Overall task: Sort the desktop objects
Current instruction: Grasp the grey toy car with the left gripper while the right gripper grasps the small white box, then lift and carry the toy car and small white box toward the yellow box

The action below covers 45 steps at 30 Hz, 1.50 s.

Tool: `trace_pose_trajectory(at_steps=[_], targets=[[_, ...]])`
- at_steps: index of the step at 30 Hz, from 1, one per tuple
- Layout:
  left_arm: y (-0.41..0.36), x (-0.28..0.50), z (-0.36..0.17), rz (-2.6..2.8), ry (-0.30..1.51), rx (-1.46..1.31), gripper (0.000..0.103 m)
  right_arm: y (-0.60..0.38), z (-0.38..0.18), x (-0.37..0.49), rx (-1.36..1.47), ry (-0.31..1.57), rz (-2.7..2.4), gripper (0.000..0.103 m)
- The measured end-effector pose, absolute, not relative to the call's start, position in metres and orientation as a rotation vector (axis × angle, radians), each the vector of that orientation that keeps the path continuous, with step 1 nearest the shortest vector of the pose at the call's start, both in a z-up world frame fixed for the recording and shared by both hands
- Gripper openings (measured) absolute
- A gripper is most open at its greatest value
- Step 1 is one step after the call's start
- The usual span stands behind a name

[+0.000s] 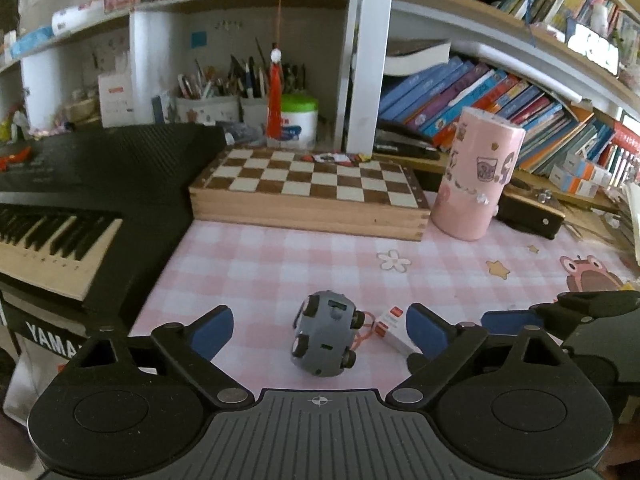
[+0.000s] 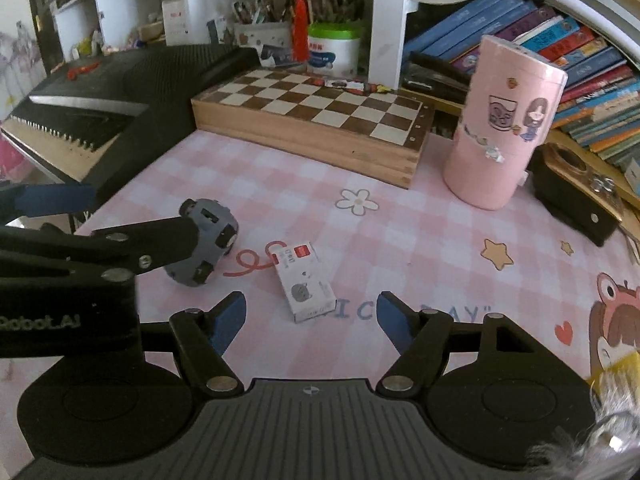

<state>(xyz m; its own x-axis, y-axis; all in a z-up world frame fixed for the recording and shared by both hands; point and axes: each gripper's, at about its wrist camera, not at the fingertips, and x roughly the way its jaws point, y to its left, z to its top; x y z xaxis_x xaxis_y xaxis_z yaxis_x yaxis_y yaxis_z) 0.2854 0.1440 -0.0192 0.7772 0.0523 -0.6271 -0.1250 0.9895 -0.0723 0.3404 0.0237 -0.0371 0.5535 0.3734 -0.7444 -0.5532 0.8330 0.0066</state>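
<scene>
Left wrist view shows the wide-open, empty left gripper (image 1: 320, 332) straddling the gray ball (image 1: 325, 334), which could roll into the small box (image 1: 394, 330) just beside it, where the equally open, empty right gripper (image 2: 310, 316) hovers.

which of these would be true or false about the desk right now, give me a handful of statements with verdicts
1. Both grippers, left gripper and right gripper, are open. True.
2. The grey ball lies between the left gripper's fingers. True.
3. The small white box stands on the chessboard. False: it lies flat on the pink checked mat.
4. The pink cylinder has tipped over. False: it stands upright right of the chessboard.
</scene>
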Motion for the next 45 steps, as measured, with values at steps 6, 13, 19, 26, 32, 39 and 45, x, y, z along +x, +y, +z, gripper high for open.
trace_pose_trajectory(at_steps=[6,13,19,26,32,39,45], targets=[[0.139,0.305,-0.034,0.076,0.725,-0.091,0.087,0.029,-0.049,0.353,-0.254,0.825,0.563,0.068],[0.140,0.326,-0.053,0.099,0.798,-0.064,0.063,0.038,-0.061,0.362,-0.264,0.843,0.577,0.065],[0.149,0.336,-0.062,0.072,0.820,-0.086,0.049,0.045,-0.069,0.368,-0.262,0.830,0.596,0.057],[0.170,0.324,-0.050,0.133,0.788,-0.162,0.041,0.044,-0.070,0.371,-0.248,0.795,0.622,0.039],[0.174,0.310,-0.033,0.127,0.746,-0.201,0.041,0.044,-0.068,0.371,-0.254,0.801,0.620,0.028],[0.169,0.285,-0.014,0.102,0.700,-0.229,0.041,0.032,-0.046,0.354,-0.197,0.775,0.595,0.028],[0.168,0.261,-0.003,0.100,0.672,-0.229,0.041,0.021,-0.027,0.333,-0.165,0.760,0.576,0.028]])
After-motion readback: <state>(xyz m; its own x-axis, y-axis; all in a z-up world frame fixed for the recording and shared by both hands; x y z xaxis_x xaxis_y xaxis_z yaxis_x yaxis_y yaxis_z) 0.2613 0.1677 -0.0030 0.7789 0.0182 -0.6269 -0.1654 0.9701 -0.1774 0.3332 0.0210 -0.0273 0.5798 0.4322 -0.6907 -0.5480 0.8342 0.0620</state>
